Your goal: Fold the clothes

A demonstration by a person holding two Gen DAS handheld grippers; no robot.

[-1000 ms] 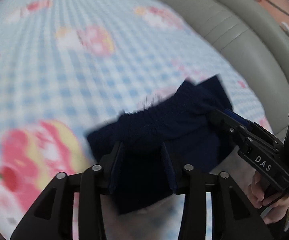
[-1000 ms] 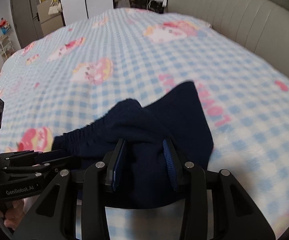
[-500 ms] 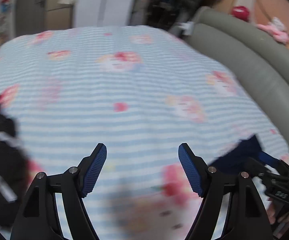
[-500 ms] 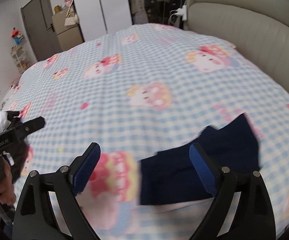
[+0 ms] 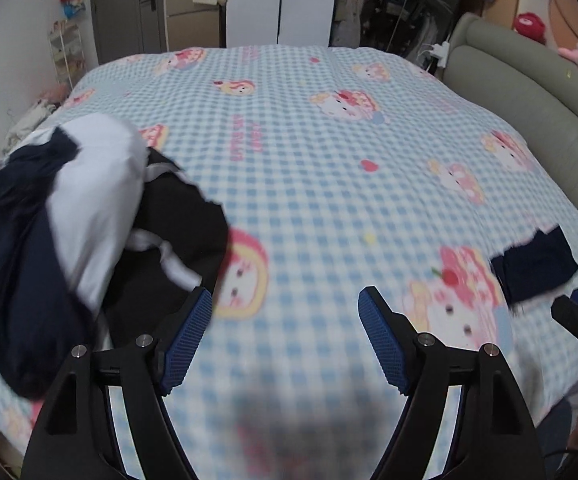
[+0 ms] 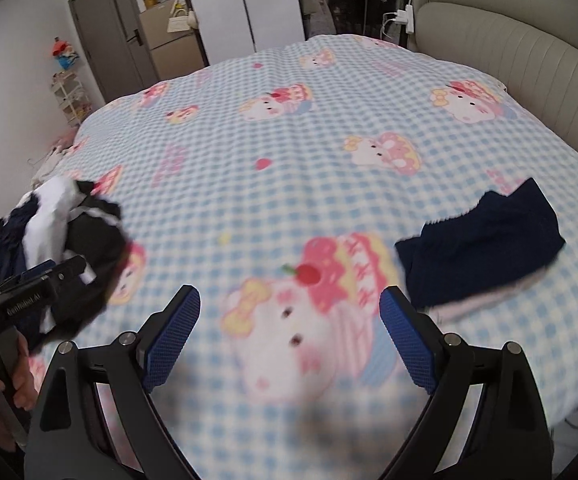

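Note:
A folded navy garment [image 6: 485, 242] lies on the bed at the right; it also shows in the left wrist view [image 5: 535, 266]. A heap of unfolded navy, white and black clothes [image 5: 73, 216] lies at the left; it also shows in the right wrist view [image 6: 59, 236]. My left gripper [image 5: 285, 336] is open and empty above the sheet, just right of the heap. My right gripper [image 6: 291, 332] is open and empty, left of the folded garment. Each gripper's tip shows at the edge of the other view.
The bed has a blue-and-white checked sheet with pink cartoon prints [image 5: 329, 152]. A padded grey headboard [image 5: 529, 92] runs along the right. A wardrobe and a door [image 6: 129, 40] stand beyond the far edge.
Both grippers let go of the navy garment and opened. They drew back and swung left; the left one now faces the heap of clothes.

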